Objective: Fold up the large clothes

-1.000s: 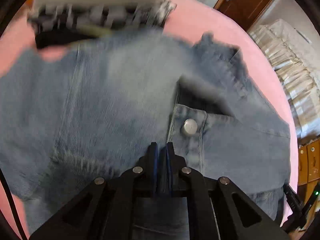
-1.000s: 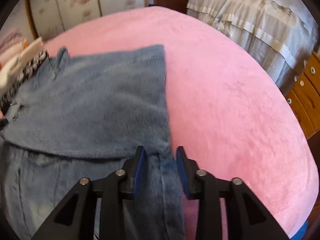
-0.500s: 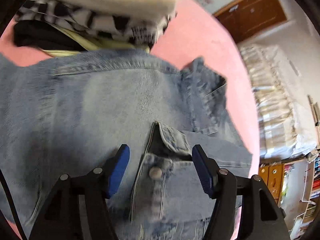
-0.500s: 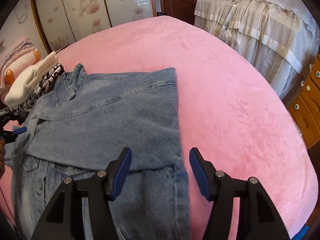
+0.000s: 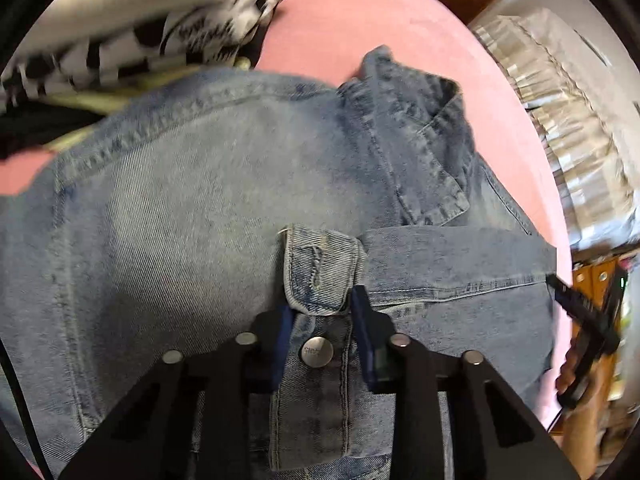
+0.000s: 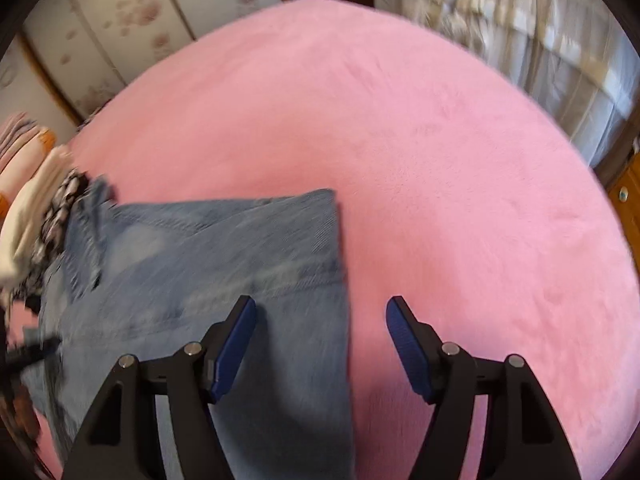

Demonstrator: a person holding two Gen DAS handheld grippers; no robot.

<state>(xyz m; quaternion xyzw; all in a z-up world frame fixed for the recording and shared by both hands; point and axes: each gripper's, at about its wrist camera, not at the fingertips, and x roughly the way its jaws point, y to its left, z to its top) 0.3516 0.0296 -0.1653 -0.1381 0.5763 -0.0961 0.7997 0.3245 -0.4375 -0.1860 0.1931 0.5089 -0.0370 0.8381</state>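
Two grippers work over one denim jacket (image 5: 192, 216), which lies partly folded on a pink blanket (image 6: 420, 140) beside a stack of folded clothes (image 5: 132, 28). Left gripper (image 5: 322, 312): jaws narrow and closing, the jacket's cuff (image 5: 320, 272) between the pads; contact cannot be confirmed. Right gripper (image 6: 322, 344): jaws wide and opening, nothing gripped, straddling the jacket's right edge above the blanket.

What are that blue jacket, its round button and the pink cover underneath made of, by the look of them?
Jacket: denim, likely cotton, going by its faded blue twill weave and thick double-stitched seams.
Button: seemingly metal, a dull silver disc with a soft sheen and stamped lettering too small to read.
Pink cover: probably plush fleece, matte and slightly fuzzy; the blur leaves the fibre open.
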